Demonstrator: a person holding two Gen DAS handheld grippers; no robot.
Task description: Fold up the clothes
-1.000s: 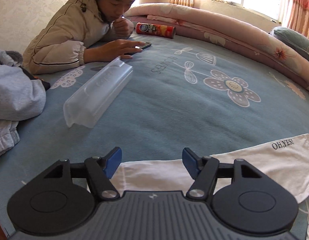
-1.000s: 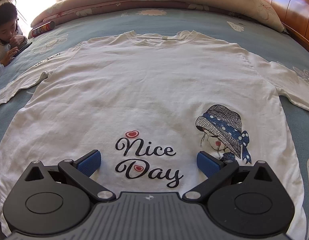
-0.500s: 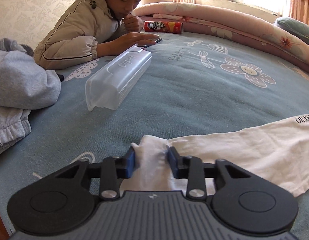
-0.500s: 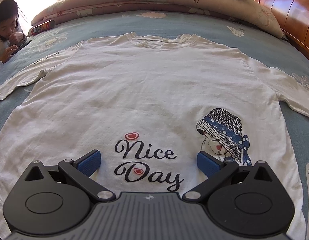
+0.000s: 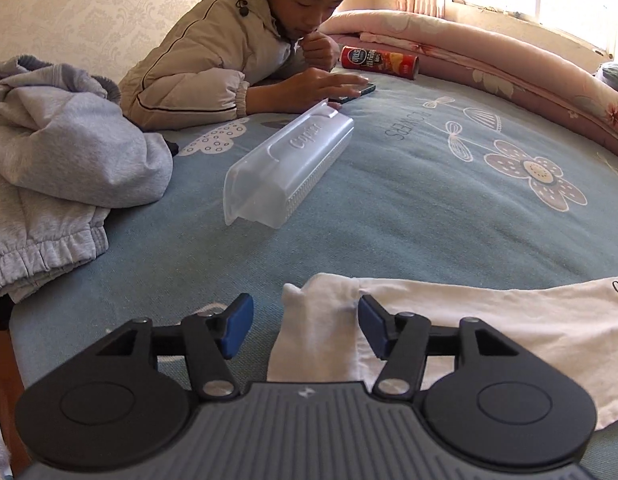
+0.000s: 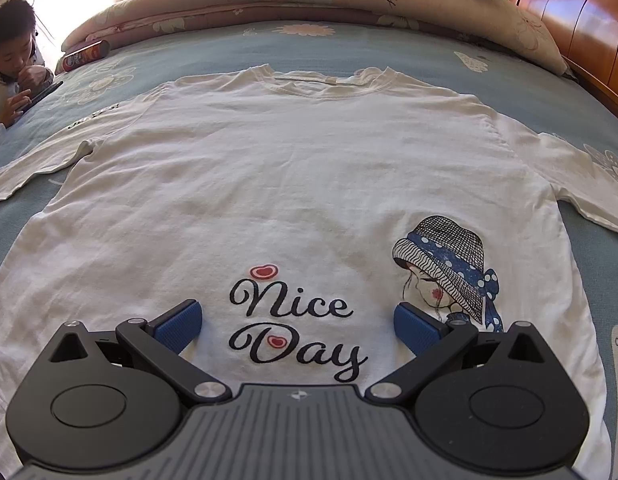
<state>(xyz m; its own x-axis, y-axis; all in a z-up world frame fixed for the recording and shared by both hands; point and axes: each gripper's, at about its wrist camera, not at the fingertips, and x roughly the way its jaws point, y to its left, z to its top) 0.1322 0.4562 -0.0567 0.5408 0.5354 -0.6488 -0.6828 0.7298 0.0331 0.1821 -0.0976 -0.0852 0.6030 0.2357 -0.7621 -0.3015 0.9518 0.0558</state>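
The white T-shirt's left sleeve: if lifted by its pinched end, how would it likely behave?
Probably floppy: the sleeve lies flat but bunches into a soft ridge between the left gripper pads, whose jaws are opening. Likely light, since thin fabric wrinkles across the white T-shirt. It may drag the shoulder along rather than lift alone.

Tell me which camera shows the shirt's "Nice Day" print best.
The right wrist view: the "Nice Day" print sits readable on the white T-shirt, just ahead of the open right claw. The left wrist view shows only a sleeve, no print.
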